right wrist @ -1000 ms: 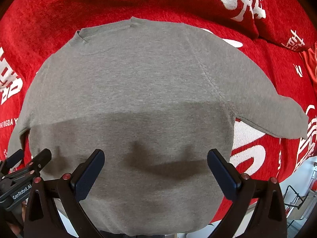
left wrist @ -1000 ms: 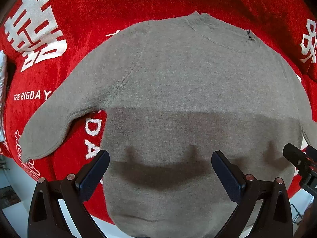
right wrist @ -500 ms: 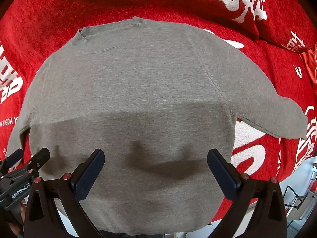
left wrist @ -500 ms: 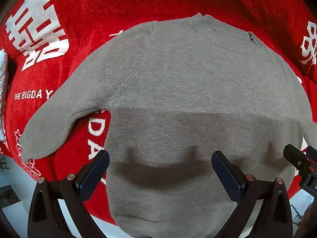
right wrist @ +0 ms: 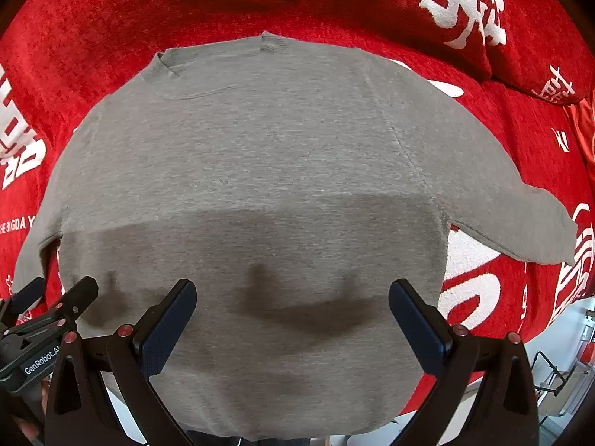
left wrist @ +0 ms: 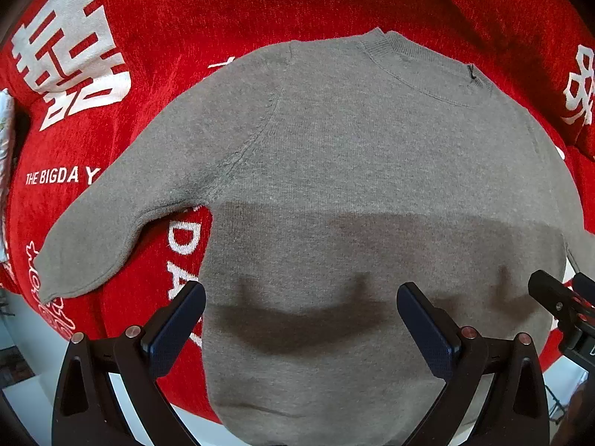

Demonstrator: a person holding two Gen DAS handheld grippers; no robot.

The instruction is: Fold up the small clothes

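Observation:
A small grey knit sweater (left wrist: 353, 171) (right wrist: 260, 156) lies flat and spread out on a red cloth, collar at the far side, hem near me. Its left sleeve (left wrist: 111, 223) reaches out to the left and its right sleeve (right wrist: 520, 219) to the right. My left gripper (left wrist: 301, 319) hangs open above the sweater's lower body, nothing between its blue pads. My right gripper (right wrist: 293, 316) is likewise open over the lower body, holding nothing. Each gripper's tip shows at the edge of the other's view.
The red cloth (left wrist: 223, 18) (right wrist: 111, 37) with white characters and the words "THE BIGDAY" covers the surface and hangs over its near edge. Pale floor (left wrist: 22, 409) shows below on the left. A wire rack (right wrist: 557, 375) stands at the lower right.
Both views have shifted slightly: the sweater's collar sits a little lower in frame than a second ago. The sweater lies unchanged and both grippers stay open.

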